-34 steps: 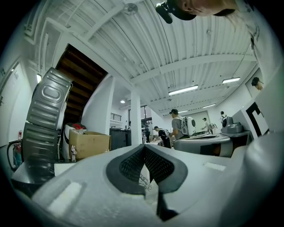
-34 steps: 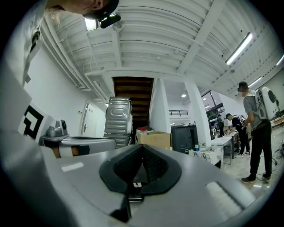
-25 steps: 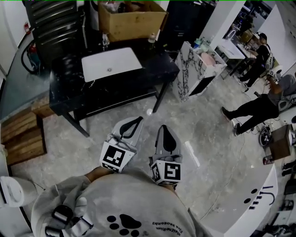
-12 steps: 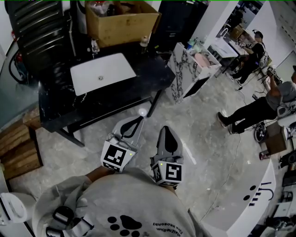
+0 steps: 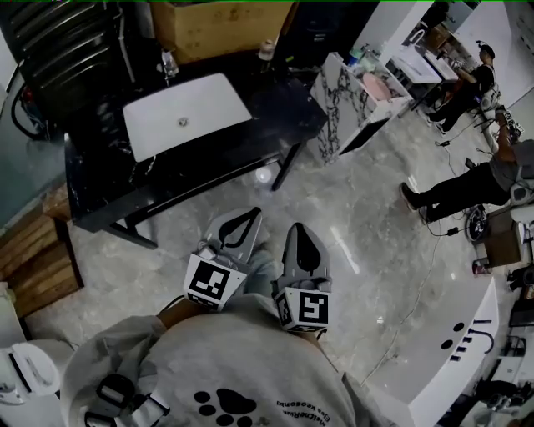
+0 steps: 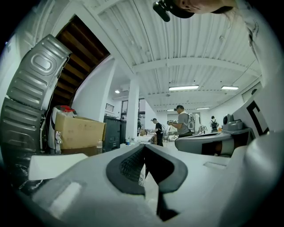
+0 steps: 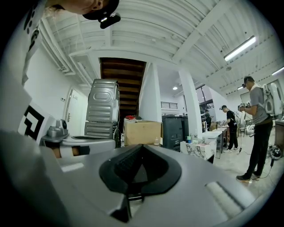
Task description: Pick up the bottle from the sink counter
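Observation:
A small pale bottle stands at the back edge of the black sink counter, beside the white basin. It shows far off in the left gripper view as the bottle and in the right gripper view as the bottle. My left gripper and right gripper are side by side in front of my torso, over the floor and well short of the counter. Both are shut and hold nothing, as the left gripper and right gripper also show in their own views.
A cardboard box sits behind the counter, with a faucet-like fixture near the basin. A marble-patterned cabinet stands to the right. Wooden pallets lie on the left. People work at the far right. A white curved fixture is at the lower right.
The counter, basin and box have shifted up and left in the head view and look slightly nearer. Both grippers stay shut, side by side before my torso.

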